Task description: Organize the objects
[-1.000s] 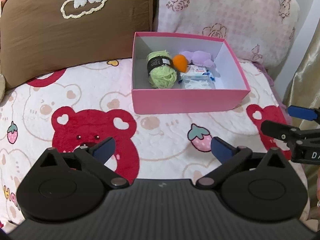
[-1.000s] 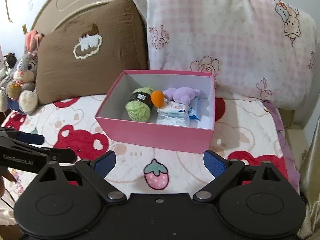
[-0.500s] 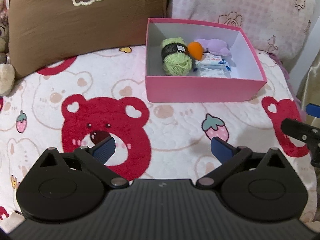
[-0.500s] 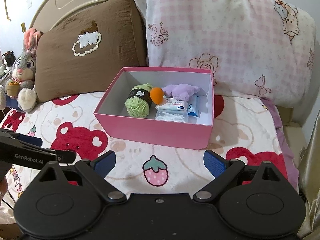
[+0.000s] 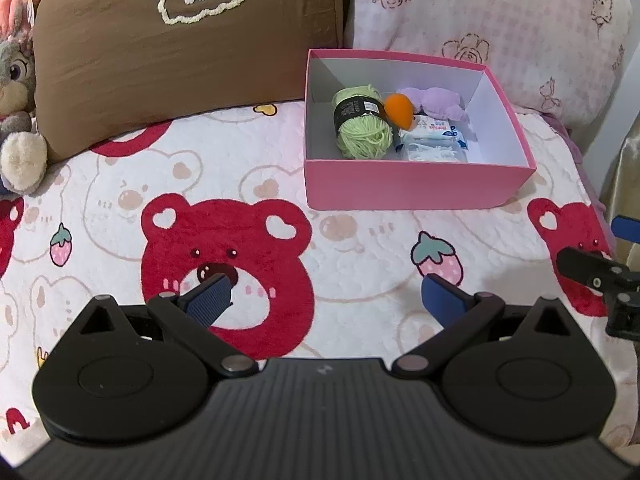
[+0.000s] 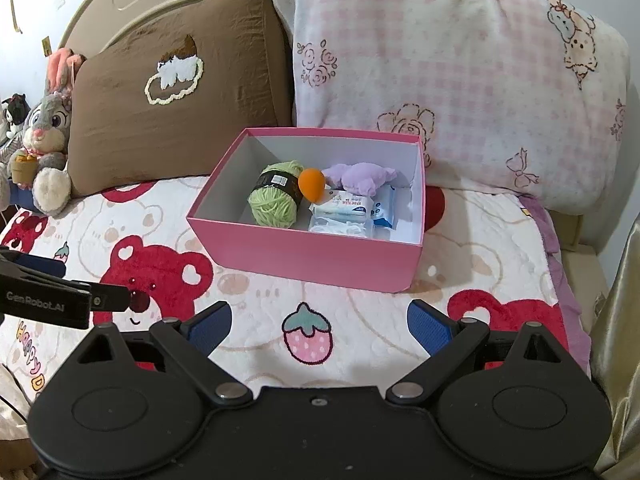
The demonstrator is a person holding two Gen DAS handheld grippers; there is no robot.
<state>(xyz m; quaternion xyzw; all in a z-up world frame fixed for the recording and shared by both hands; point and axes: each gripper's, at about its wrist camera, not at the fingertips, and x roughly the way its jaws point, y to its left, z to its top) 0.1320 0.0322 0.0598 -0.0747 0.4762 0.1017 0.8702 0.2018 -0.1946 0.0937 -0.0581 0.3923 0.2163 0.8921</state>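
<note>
Left wrist view: left tool released, pads spread wide with nothing between them, hovering above the red bear print of the bed cover. Ahead and a little to the right, pink box resting on the bed, open top facing up, so contents drop in easily. Inside, packed toward the middle: green yarn ball, orange sponge touching it, purple plush behind, wipes packet and a clear packet in front. Far right, edge of the right tool, apart from the box.

Right wrist view: right tool likewise released and empty, over a strawberry print, box straight ahead, well clear of the pads. Same five items gathered inside; nothing loose visible on the cover nearby. Brown pillow and pink checked pillow propped behind the box, rabbit plush far left. Judged: sorting apparently complete, both tools held back, clear of the box.
</note>
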